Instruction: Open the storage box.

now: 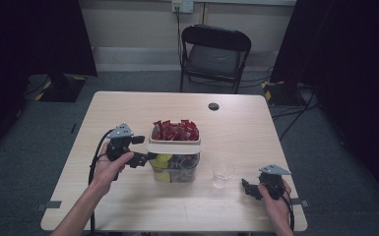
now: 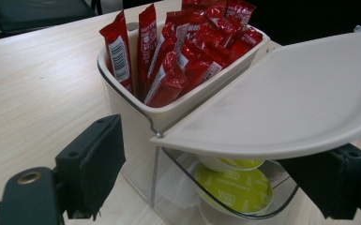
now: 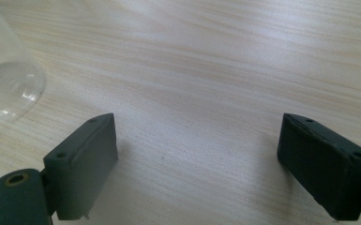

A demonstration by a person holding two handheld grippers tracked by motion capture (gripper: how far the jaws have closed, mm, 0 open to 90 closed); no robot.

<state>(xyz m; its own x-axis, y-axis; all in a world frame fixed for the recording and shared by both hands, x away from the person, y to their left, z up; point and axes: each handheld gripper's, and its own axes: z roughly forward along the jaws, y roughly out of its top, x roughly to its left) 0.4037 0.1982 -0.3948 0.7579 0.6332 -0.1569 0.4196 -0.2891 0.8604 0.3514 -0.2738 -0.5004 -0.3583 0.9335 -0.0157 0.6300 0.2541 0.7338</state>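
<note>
My left gripper sits at the left side of the container, jaws spread wide, the clear lower wall between them but not clamped. Just ahead and above, the white lid hangs tilted over the lower compartment, where yellow-green capsules lie. Behind the lid, red sachets stand upright in the upper tray. Right of the container stands a clear glass, apart from it. My right gripper lies right of the glass, jaws spread over bare surface, glass at its left edge.
</note>
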